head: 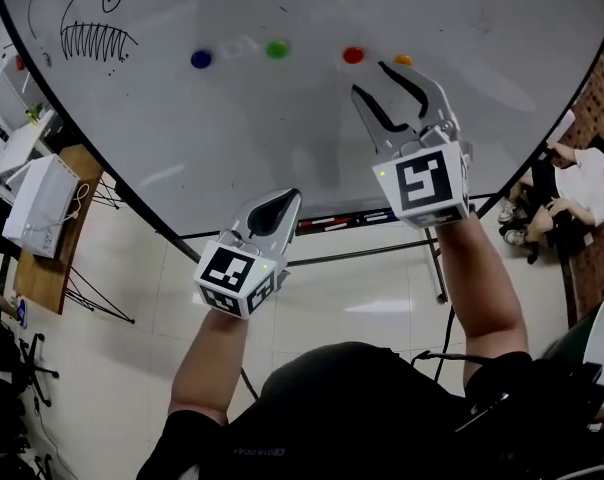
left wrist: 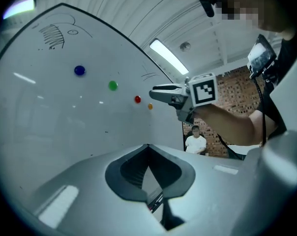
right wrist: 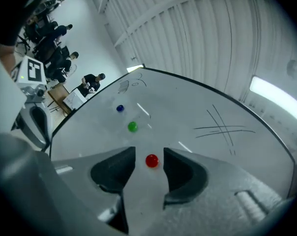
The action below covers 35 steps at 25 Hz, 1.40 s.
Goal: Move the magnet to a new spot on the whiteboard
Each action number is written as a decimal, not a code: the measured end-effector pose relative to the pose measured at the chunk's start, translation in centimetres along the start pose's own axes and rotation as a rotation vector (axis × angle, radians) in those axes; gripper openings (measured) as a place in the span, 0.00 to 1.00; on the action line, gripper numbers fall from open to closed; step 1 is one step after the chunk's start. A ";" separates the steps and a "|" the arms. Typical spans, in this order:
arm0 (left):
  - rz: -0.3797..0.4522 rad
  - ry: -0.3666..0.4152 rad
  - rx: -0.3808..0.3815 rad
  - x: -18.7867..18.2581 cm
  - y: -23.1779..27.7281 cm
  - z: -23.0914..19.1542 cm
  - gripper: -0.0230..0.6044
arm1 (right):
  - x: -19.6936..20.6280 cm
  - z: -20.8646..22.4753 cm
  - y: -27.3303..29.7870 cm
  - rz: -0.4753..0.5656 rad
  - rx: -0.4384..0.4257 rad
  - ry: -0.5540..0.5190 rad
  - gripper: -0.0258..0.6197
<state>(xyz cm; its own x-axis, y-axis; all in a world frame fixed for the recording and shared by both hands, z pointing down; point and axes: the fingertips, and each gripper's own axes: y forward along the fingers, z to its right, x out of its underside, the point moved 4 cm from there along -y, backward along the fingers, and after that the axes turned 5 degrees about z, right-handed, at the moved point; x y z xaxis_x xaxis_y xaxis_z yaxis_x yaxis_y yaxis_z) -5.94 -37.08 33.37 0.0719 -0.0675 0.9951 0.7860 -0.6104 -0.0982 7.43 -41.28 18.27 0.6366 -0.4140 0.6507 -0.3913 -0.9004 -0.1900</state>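
Note:
A whiteboard [head: 282, 138] carries a row of round magnets: blue [head: 201, 59], green [head: 276, 49], red [head: 353, 55] and orange [head: 403, 60]. My right gripper [head: 368, 76] is open just below the red and orange magnets. In the right gripper view the red magnet [right wrist: 152, 161] sits on the board between the spread jaws of the right gripper [right wrist: 149, 152], and neither pad touches it. My left gripper [head: 282, 208] is shut and empty, held lower, in front of the board's bottom edge. The left gripper view shows the same row of magnets, with the right gripper [left wrist: 156, 93] beside the orange magnet [left wrist: 150, 106].
A fish drawing [head: 92, 28] fills the board's top left corner, and crossed lines [right wrist: 224, 129] mark another part. Markers lie in the tray [head: 332, 220] under the board. A seated person [head: 582, 183] is at the right. A desk with a white box [head: 42, 203] stands at the left.

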 end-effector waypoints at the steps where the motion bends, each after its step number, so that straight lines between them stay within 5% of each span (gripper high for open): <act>1: 0.005 0.013 -0.002 0.1 -0.1 0.4 0.06 | 0.1 0.4 0.9 -0.001 0.007 -0.011 0.29; 10: 0.000 -0.004 -0.011 1.3 -0.3 1.5 0.06 | 2.3 0.5 5.8 -0.084 -0.001 -0.003 0.29; 23: -0.024 -0.028 -0.046 2.3 -2.8 1.3 0.06 | 3.6 0.2 7.0 -0.171 0.113 -0.096 0.21; 35: -0.023 -0.054 -0.067 2.6 -3.9 1.1 0.06 | 2.7 0.3 6.0 -0.126 0.081 -0.043 0.21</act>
<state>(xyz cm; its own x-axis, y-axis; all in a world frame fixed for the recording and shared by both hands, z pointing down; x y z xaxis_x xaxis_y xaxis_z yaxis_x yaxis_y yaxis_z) -8.15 -34.05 36.39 0.0887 -0.0113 0.9960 0.7453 -0.6626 -0.0739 7.00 -47.80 18.69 0.7055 -0.3008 0.6417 -0.2526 -0.9527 -0.1689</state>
